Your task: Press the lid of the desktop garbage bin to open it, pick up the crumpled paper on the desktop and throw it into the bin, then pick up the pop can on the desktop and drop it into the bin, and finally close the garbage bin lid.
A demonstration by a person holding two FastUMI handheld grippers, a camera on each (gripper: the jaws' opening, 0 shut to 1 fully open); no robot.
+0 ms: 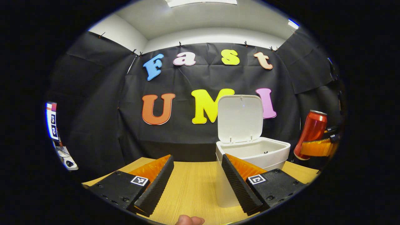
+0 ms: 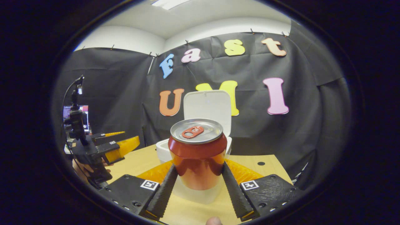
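A white desktop bin [image 1: 259, 151] stands on the wooden table with its lid [image 1: 240, 118] raised upright. My left gripper [image 1: 197, 179] hovers open just left of the bin, nothing between its fingers. A red pop can [image 2: 197, 153] is held upright in my right gripper [image 2: 197, 184], both fingers pressing its sides, lifted in front of the bin [image 2: 162, 150] and its raised lid [image 2: 207, 107]. From the left gripper view the can [image 1: 311, 132] hangs at the far right, beyond the bin, in the right gripper [image 1: 317, 147]. The left gripper [image 2: 120, 147] appears at the left of the right gripper view.
The wooden table [image 1: 190, 187] stretches in front of the black cloth wall. A small dark hole [image 2: 261, 163] marks the tabletop right of the bin. A hand [image 2: 82, 170] holds the left gripper. A lit screen [image 2: 76, 115] stands at the far left.
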